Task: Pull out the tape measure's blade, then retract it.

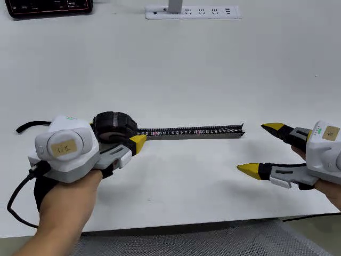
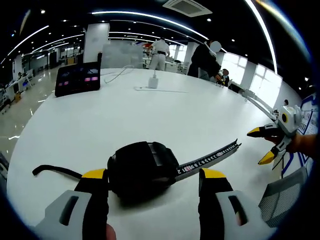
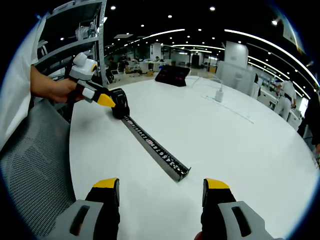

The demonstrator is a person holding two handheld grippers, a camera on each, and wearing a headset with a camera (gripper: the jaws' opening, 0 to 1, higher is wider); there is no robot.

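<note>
White workbench [image 1: 176,64] carries the round black tape measure [image 1: 113,126], clamped in your left gripper [image 2: 154,174], its dark numbered blade [image 1: 192,130] stretched toward 3 o'clock. Your right gripper [image 1: 259,148] hangs open; unguided retraction could whip it.

Tape measure [image 1: 114,127] on table [image 1: 176,69], set between fingers [image 2: 95,200] of left gripper [image 2: 154,173]. Blade [image 1: 194,131] lies flat, running right from it. Right gripper [image 1: 260,148] farther right, apart from blade's end. Strap [image 1: 29,126] trails left. Power strip [image 1: 192,12] far behind.
</note>
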